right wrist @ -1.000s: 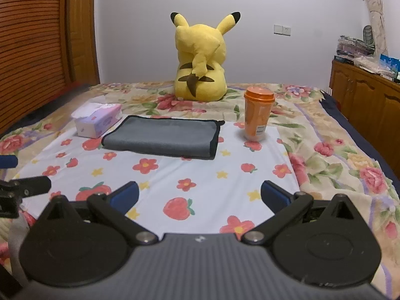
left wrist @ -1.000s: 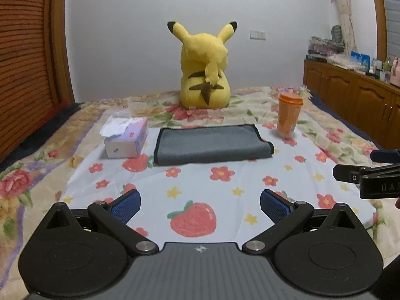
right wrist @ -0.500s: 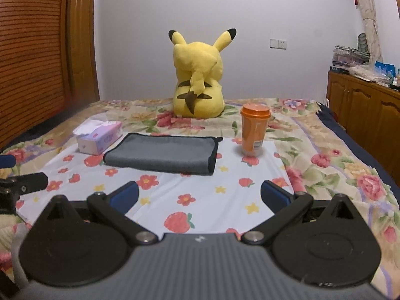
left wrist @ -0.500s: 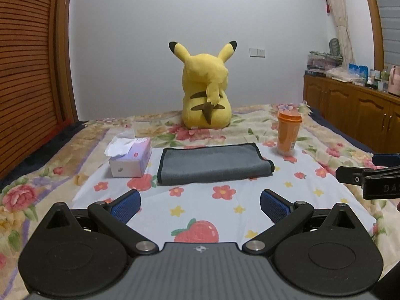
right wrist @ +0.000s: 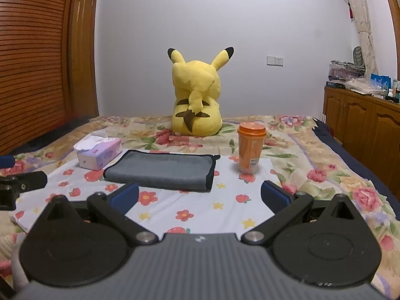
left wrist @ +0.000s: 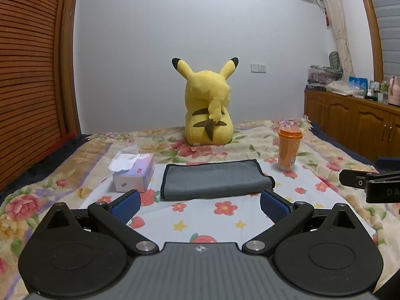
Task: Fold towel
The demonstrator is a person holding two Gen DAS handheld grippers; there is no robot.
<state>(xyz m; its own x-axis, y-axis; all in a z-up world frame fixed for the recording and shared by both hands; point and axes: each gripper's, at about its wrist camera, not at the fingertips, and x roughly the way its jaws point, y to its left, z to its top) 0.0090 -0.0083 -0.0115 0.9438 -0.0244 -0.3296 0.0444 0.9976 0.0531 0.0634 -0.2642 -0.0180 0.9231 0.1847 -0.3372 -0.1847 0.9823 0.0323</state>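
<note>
A grey towel (left wrist: 215, 180) with a dark edge lies folded and flat on the flowered bed sheet (left wrist: 225, 215); it also shows in the right wrist view (right wrist: 162, 171). My left gripper (left wrist: 200, 206) is open and empty, held low in front of the towel and apart from it. My right gripper (right wrist: 200, 198) is open and empty, also short of the towel. Each gripper shows at the side edge of the other's view: the right one (left wrist: 370, 182), the left one (right wrist: 17, 187).
A tissue box (left wrist: 133, 175) stands left of the towel, an orange cup (left wrist: 288, 150) right of it. A yellow plush toy (left wrist: 208, 110) sits behind. Wooden cabinets (left wrist: 355, 122) line the right wall, a slatted wooden wall (left wrist: 27, 75) the left.
Both grippers have tilted up and dropped lower, so the towel sits lower in both views. Both stayed open. The towel has not moved.
</note>
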